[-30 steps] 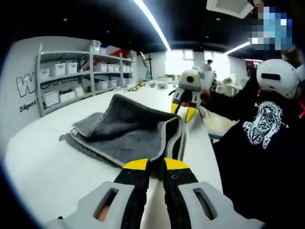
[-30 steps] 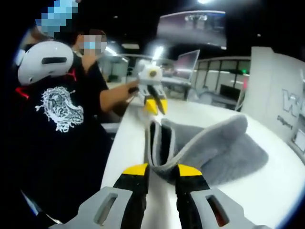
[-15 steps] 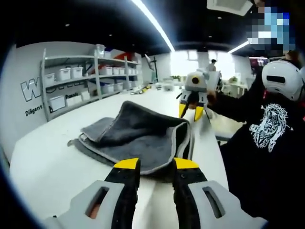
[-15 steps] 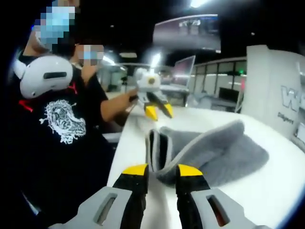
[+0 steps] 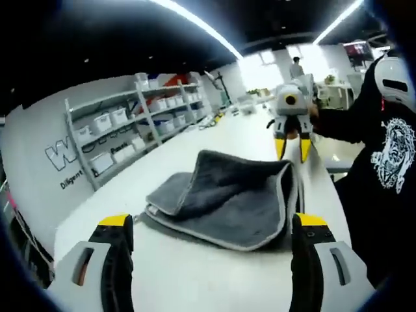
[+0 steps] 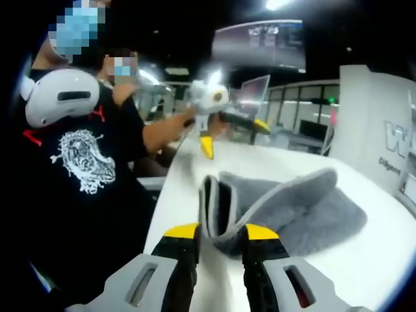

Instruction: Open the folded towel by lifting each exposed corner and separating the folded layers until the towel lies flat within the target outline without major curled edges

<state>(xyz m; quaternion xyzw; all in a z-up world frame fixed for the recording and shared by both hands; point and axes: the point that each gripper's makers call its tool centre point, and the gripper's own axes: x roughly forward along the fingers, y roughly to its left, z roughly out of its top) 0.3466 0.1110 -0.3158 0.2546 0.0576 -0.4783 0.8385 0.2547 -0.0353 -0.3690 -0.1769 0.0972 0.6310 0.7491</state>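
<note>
The grey towel (image 5: 227,198) is found on the white table (image 5: 195,273), folded in several layers, one corner flap partly raised. Unfolding is judged barely begun. The left hand-held gripper (image 5: 211,227) is spread wide and empty. The right hand-held gripper (image 6: 220,232) is parted around the folded edge, not clamped.

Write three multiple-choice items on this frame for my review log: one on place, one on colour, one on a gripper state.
1. Where does the towel lie?
A. on the white table
B. on a shelf
C. on the floor

2. What colour is the towel?
A. red
B. grey
C. green

3. How do the left gripper's jaws stand?
A. shut on the towel
B. shut on nothing
C. wide apart

Answers: 1 A, the folded towel rests on the tabletop. 2 B, grey pile with a paler hem. 3 C, the yellow tips stand far apart on either side of the towel, which lies beyond them, in the left gripper view.
</note>
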